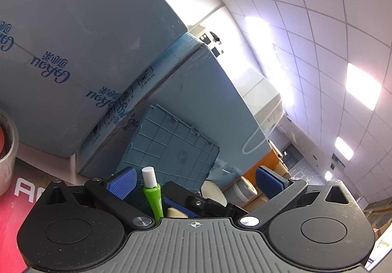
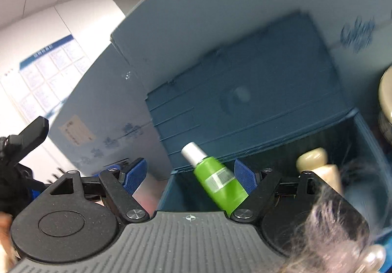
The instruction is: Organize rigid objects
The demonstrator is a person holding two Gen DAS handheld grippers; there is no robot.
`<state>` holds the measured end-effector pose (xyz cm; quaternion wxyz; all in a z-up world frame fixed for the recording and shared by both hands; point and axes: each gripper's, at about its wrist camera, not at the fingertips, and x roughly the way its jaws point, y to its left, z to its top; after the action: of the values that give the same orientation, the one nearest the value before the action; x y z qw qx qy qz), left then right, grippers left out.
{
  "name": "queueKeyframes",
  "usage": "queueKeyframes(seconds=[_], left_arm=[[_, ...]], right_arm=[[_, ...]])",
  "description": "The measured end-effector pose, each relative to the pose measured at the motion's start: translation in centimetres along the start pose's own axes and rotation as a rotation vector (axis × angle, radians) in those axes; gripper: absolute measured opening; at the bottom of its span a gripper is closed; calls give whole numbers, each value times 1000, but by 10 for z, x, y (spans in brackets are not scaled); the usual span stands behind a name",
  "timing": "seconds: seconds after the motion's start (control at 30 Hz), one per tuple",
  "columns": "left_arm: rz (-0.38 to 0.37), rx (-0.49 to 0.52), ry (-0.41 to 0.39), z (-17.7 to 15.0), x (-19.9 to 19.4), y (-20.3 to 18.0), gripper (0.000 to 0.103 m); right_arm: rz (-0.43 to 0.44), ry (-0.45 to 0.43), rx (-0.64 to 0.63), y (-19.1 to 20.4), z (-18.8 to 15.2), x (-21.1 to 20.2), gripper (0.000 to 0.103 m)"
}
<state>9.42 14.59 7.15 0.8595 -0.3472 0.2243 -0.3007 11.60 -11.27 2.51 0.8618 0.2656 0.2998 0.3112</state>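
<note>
Big blue cartons (image 1: 73, 52) behind; blue bin (image 2: 269, 150) w/ lid up. Green bottle (image 2: 220, 179) leans inside bin, betw. right gripper (image 2: 191, 175) pads, untouched; jaws wide. Left gripper (image 1: 196, 182) also wide, holding nothing.

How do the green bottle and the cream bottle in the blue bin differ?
In the right wrist view, the green bottle has a silvery-white cylindrical cap, the cream bottle a rounded cream one. The green bottle leans at the bin's left end, between the open right tongs; the cream bottle sits further right. Both stand in the blue bin.
</note>
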Motion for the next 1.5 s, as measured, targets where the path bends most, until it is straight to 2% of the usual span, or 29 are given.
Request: queueKeyframes(seconds=[0.17, 0.37, 0.43, 0.57, 0.7, 0.83, 0.9, 0.97, 1.0, 1.13, 1.2, 1.27, 1.37, 1.5], left_arm=[[-1, -7, -9, 1, -3, 2, 103], [-3, -1, -12, 0, -4, 1, 103], [-1, -1, -11, -1, -4, 1, 103], [3, -2, -12, 0, -4, 2, 103], [3, -9, -33, 2, -10, 5, 103], [3, -25, -48, 5, -14, 8, 103], [5, -26, -46, 5, -13, 8, 103], [5, -23, -42, 5, -12, 8, 103], [5, -21, -40, 5, -12, 7, 103], [0, -28, -47, 5, -13, 8, 103], [2, -30, -45, 5, -13, 9, 103], [3, -29, -42, 4, -13, 9, 103], [0, -28, -44, 5, -13, 8, 103], [5, -29, -37, 4, -10, 8, 103]], right_arm=[[60, 69, 93, -7, -7, 6, 81], [98, 60, 116, -1, -8, -7, 81], [62, 22, 115, 2, -10, -16, 81], [55, -25, 101, 1, -9, -30, 81], [-88, 4, -80, 16, -5, -22, 80], [-163, 94, -267, 30, -9, -7, 72], [-152, 131, -314, 32, -12, -1, 66], [-159, 169, -339, 31, -14, 5, 54], [-172, 191, -358, 31, -15, 11, 52], [-238, 226, -454, 30, -18, 21, 49], [-276, 251, -495, 28, -19, 26, 38], [-339, 266, -561, 30, -22, 33, 23], [-383, 274, -652, 35, -25, 34, 16], [-485, 307, -859, 49, -29, 32, 9]])
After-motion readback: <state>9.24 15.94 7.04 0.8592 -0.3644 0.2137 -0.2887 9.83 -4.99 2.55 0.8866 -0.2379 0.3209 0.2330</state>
